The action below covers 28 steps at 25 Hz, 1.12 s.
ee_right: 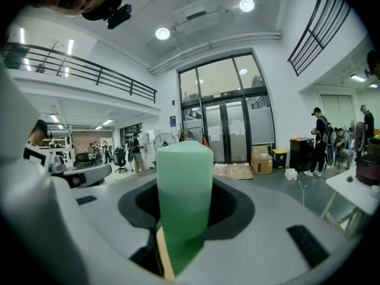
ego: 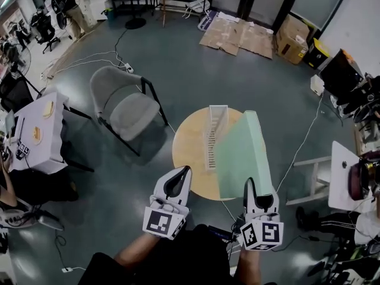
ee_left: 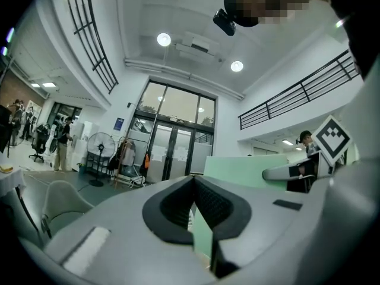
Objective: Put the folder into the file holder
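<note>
A pale green folder stands tilted on edge over the right half of the round wooden table. My right gripper is shut on its near lower edge; in the right gripper view the folder rises straight up from between the jaws. A white slotted file holder sits on the table just left of the folder, running away from me. My left gripper hovers at the table's near left edge, shut with nothing in it. In the left gripper view the folder shows to the right.
A grey chair stands left of the table. White side tables stand at the far left and right. Cables run over the grey floor. Cardboard boxes lie at the back, and people stand around the room's edges.
</note>
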Tool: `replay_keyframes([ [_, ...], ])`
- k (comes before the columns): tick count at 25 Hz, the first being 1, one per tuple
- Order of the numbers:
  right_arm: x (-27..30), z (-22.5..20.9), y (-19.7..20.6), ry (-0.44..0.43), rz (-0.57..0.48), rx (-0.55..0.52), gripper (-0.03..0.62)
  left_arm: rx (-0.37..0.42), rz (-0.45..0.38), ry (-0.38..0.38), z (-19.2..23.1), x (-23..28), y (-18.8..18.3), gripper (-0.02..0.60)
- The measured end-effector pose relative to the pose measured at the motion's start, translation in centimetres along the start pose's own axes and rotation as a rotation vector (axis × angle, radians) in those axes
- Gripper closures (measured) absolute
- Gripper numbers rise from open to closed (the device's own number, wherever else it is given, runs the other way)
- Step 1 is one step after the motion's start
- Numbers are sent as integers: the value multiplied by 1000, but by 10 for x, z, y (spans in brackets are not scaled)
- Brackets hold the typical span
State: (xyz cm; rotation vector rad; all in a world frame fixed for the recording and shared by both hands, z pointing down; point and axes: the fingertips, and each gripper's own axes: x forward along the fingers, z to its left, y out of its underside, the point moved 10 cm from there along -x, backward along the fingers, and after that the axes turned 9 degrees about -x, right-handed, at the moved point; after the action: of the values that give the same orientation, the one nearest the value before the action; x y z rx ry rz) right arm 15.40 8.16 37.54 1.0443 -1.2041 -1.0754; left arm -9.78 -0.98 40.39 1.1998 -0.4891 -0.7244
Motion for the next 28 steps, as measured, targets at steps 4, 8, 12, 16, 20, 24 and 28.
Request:
replay_keyframes([
  [4, 21, 7, -2, 34, -3, 3, 444, 1, 9, 20, 19, 7, 1, 578],
  [8, 38, 4, -4, 38, 3, 2, 445, -8, 16, 13, 25, 17, 1, 578],
  [12, 56, -4, -8, 23, -2, 1, 445, -7, 7, -5, 24, 30, -1, 578],
  [16, 73, -7, -9, 8, 0, -4, 445, -8, 0, -21, 24, 38, -4, 578],
  [20, 88, -13, -8, 3, 0, -15, 445, -6, -3, -32, 23, 46, -6, 578],
  [24, 99, -16, -7, -6, 0, -13, 445, 2, -4, -39, 24, 53, -8, 578],
  [28, 109, -18, -3, -21, 0, -17, 444, 1, -5, -45, 23, 61, -4, 578],
])
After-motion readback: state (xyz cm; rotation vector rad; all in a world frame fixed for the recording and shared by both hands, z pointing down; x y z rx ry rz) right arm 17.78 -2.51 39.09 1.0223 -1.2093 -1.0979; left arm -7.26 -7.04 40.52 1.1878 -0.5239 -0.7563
